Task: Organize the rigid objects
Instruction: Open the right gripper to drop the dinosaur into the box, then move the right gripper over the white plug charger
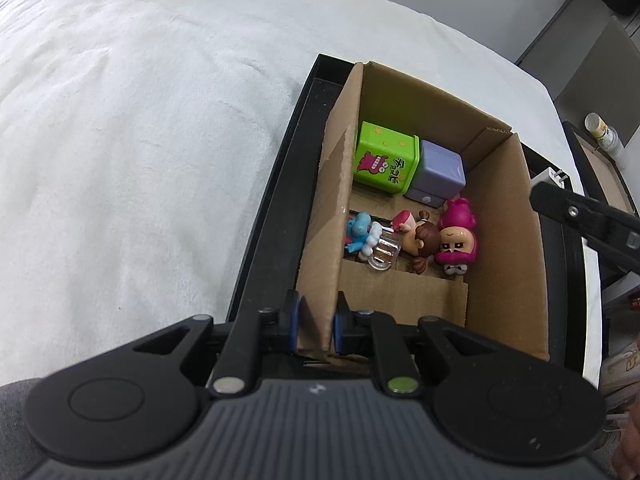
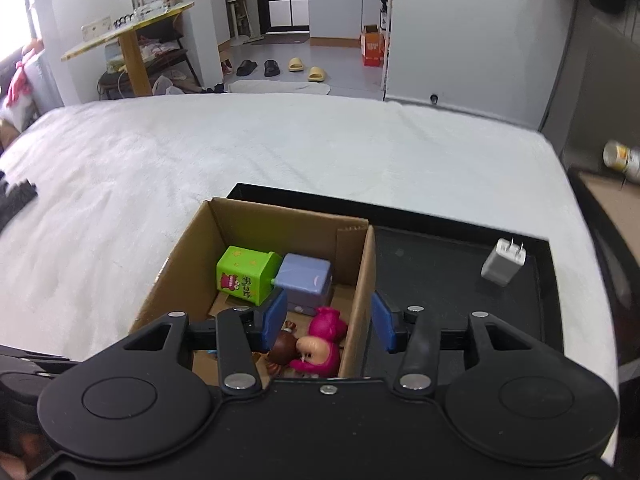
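In the left wrist view, the left tool (image 1: 314,326) is clamped on the near left wall of the cardboard box (image 1: 508,248), which stands in a black tray (image 1: 260,240) on the white bed (image 1: 140,140). Inside the box, toward 12 o'clock, lie a green cube (image 1: 384,158) and a purple cube (image 1: 440,176); nearer are a blue figure (image 1: 358,232), a brown-haired doll (image 1: 420,240) and a pink figure (image 1: 456,240). Only this view shows the blue figure.

In the right wrist view, the right tool (image 2: 330,322) stands apart, its pads on either side of the box's right wall and not pressing it. Only this view shows a white charger (image 2: 502,268) on the tray at 2 o'clock. I judge the charger is the next thing to pick: the right tool must leave the wall and reach for it.
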`<move>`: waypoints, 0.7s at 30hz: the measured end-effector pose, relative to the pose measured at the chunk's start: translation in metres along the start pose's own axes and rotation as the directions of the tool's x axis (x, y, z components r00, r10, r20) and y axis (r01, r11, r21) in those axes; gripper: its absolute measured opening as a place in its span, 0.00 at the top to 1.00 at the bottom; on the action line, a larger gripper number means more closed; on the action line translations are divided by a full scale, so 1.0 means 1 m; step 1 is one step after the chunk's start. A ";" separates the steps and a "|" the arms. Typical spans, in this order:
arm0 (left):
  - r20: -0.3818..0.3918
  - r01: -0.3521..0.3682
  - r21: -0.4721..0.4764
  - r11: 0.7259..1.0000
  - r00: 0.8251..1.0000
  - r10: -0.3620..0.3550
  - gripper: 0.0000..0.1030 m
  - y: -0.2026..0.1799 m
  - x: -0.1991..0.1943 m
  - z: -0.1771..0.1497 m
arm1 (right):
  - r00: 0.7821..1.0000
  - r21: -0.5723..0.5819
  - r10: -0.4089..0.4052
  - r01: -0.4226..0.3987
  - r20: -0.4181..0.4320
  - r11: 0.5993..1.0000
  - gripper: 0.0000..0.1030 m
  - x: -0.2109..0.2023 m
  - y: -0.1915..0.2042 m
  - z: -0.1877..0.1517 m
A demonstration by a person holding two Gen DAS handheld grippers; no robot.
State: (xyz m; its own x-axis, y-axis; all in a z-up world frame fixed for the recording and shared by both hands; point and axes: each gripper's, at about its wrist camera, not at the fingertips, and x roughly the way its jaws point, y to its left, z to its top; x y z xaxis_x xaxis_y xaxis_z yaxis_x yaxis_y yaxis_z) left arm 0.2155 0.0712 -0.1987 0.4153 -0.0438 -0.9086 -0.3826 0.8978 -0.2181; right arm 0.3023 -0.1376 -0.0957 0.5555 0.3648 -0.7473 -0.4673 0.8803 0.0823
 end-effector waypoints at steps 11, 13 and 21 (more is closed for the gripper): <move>0.004 -0.006 0.005 1.000 1.000 0.006 0.86 -0.002 0.000 -0.001 | 0.996 0.040 0.084 -0.083 -0.028 0.996 0.49 -0.018 -0.017 -0.007; 0.006 -0.008 0.010 1.000 1.000 0.008 0.86 -0.002 0.000 -0.001 | 0.995 0.043 0.098 -0.096 -0.035 0.994 0.48 -0.019 -0.019 -0.008; 0.010 -0.017 0.015 1.000 1.000 0.017 0.86 -0.005 0.000 -0.002 | 0.991 0.016 0.124 -0.123 -0.054 0.992 0.34 -0.022 -0.026 -0.009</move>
State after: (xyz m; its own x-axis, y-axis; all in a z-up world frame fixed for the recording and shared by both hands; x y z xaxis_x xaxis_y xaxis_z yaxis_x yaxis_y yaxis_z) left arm 0.2157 0.0660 -0.1980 0.4169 -0.0241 -0.9086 -0.3770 0.9050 -0.1970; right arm 0.2963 -0.1715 -0.0870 0.4551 0.4539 -0.7661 -0.5210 0.8334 0.1843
